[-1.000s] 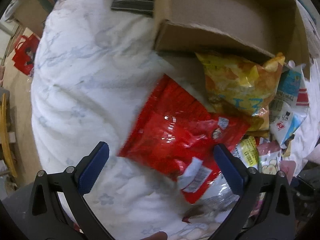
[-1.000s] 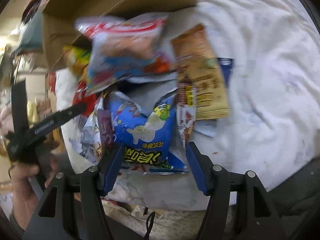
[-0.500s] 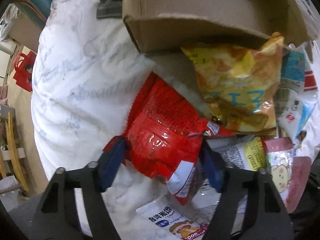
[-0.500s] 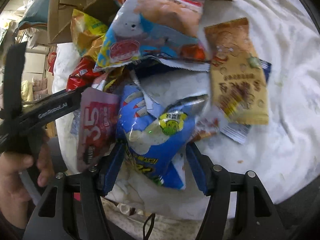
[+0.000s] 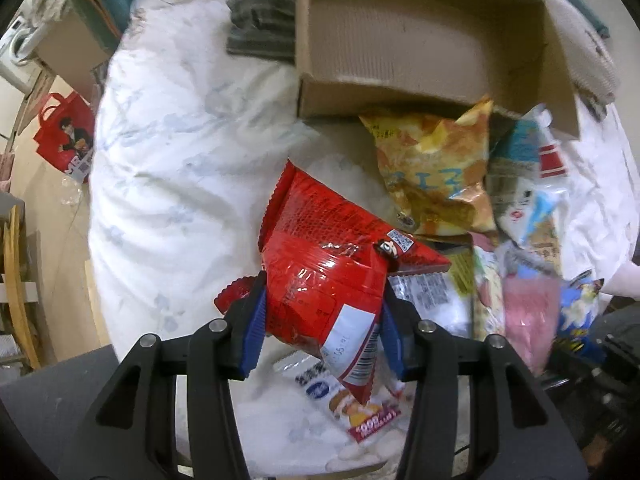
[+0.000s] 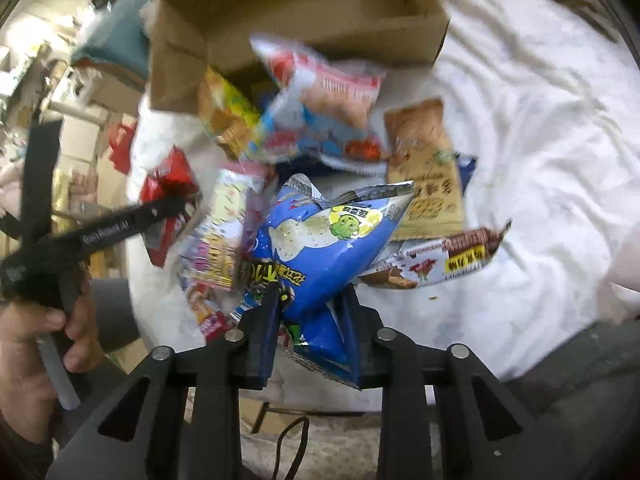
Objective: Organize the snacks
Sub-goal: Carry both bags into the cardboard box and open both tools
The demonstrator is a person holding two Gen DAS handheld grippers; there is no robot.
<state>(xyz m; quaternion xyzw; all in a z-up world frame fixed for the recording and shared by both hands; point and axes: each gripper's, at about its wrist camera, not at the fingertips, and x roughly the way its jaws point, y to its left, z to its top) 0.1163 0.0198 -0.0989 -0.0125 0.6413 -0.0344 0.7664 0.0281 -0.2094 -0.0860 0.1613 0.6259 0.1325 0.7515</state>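
- My left gripper (image 5: pixel 322 322) is closing its jaws on the crinkled red foil snack bag (image 5: pixel 324 264), centre frame.
- My right gripper (image 6: pixel 310 332) is closing on the glossy blue chip bag (image 6: pixel 320 256), below the open brown cardboard box (image 6: pixel 304 12).

Few legible marks. On the red snack bag (image 5: pixel 320 280): a white label with a barcode and blurred digits, possibly "05", plus a QR code near the upper seam. On the yellow chip bag (image 5: pixel 436 168): large blue characters, too distorted to read. On the white packet (image 5: pixel 352 404) under the red bag: a red strip with digits, perhaps "1000", unclear. On the red tote bag (image 5: pixel 64 140) on the floor: white letters "MB". On the blue chip bag (image 6: pixel 320 248): yellow characters on a black band, unreadable. On the left tool's black arm (image 6: pixel 116 232): white lettering, blurred, roughly "GenRobot.AI". Elsewhere print too blurred.
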